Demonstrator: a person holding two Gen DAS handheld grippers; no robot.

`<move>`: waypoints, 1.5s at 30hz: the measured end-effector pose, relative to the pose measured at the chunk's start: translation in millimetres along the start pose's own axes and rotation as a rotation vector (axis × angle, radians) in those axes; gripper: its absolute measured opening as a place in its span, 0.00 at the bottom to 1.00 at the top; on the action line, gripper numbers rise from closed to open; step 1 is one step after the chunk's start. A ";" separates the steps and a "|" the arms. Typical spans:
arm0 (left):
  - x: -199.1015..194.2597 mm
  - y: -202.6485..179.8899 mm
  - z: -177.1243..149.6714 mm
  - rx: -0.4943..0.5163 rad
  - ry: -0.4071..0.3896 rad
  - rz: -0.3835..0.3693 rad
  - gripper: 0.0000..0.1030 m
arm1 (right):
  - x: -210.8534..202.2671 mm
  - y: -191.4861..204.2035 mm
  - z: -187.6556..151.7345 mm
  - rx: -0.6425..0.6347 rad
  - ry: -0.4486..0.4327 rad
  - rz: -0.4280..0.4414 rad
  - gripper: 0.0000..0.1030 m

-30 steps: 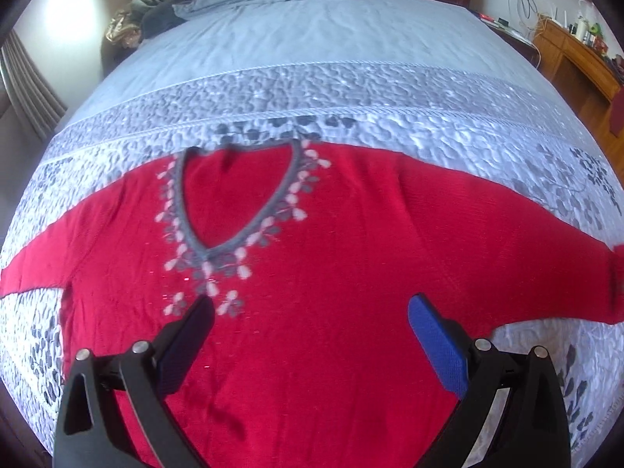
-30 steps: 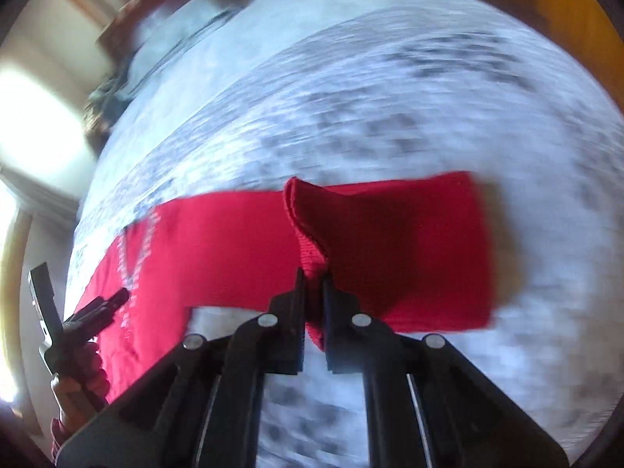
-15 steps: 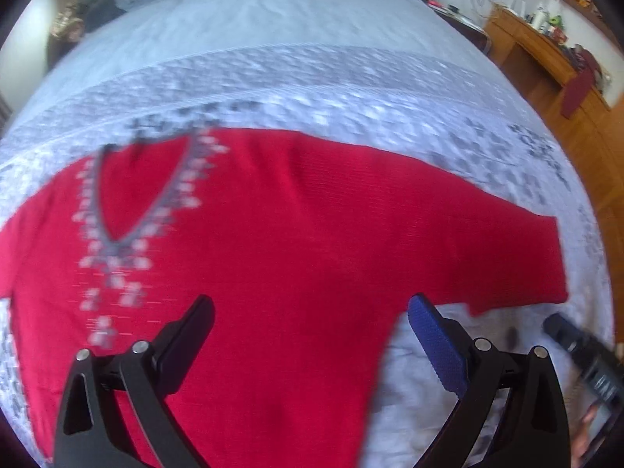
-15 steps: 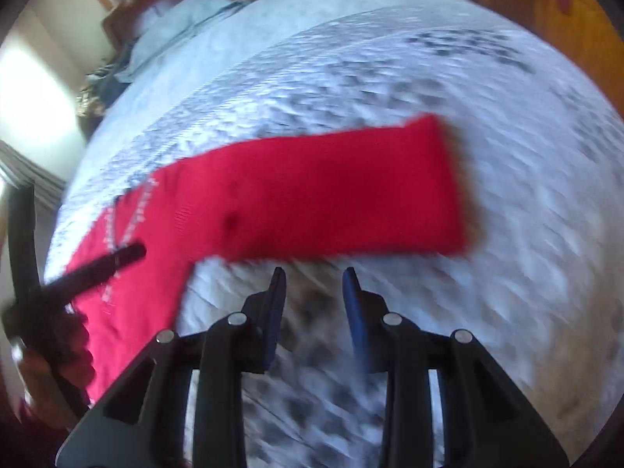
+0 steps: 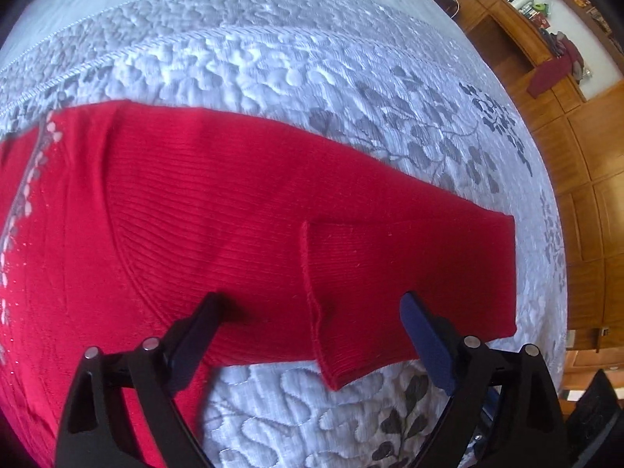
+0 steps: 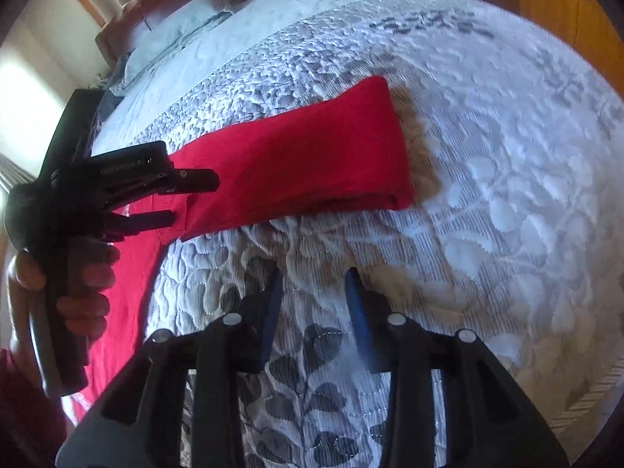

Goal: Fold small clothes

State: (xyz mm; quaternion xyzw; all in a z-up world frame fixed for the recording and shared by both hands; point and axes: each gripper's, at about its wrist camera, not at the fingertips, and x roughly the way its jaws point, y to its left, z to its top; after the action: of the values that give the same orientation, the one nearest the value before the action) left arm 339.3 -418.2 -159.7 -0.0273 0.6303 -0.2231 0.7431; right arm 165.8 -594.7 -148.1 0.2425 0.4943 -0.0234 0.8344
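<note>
Left wrist view: the left gripper pointed steeply down at a red sweater that lay flat on the bed, which was covered by a pale quilt with grey leaf print. Its jaws stood wide apart, having just closed in a little, and gripped nothing. The sleeve was folded back on itself, so that its cuff edge ran as a seam straight ahead of the gap between the jaws and ended in a corner just below it. The fold of the sleeve lay beyond the right-hand finger. The body of the sweater spread away past the left-hand finger, where the grey and white neckline trim showed at the frame's edge. A wooden cabinet stood well beyond the right-hand side.

Right wrist view: the right gripper hung over bare quilt, jaws part open after just opening, nothing between them. The folded sleeve lay ahead of the fingertips, apart from them. To the left of the jaws the left gripper was over the sweater at the sleeve's inner end, held by a hand; whether it touched the cloth could not be told. A pillow lay far ahead at the headboard.
</note>
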 end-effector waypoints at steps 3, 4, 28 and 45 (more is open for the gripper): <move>-4.1 -2.5 -2.3 0.000 -0.010 -0.043 0.85 | -2.9 -4.4 0.4 0.005 -0.017 -0.011 0.33; -4.9 -3.1 -2.2 0.002 -0.011 -0.055 0.84 | -3.3 -5.2 0.6 0.006 -0.021 -0.012 0.33; 8.7 -11.4 6.6 -0.009 -0.003 -0.107 0.17 | 1.7 -3.9 -2.8 -0.003 -0.027 -0.012 0.44; -124.9 78.1 2.5 -0.032 -0.261 0.047 0.05 | 4.0 1.7 -5.7 -0.034 -0.053 -0.049 0.45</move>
State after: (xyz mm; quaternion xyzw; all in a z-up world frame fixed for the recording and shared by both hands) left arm 351.7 -302.9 -68.9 -0.0531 0.5321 -0.1899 0.8234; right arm 163.8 -589.9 -153.0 0.2154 0.4781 -0.0417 0.8504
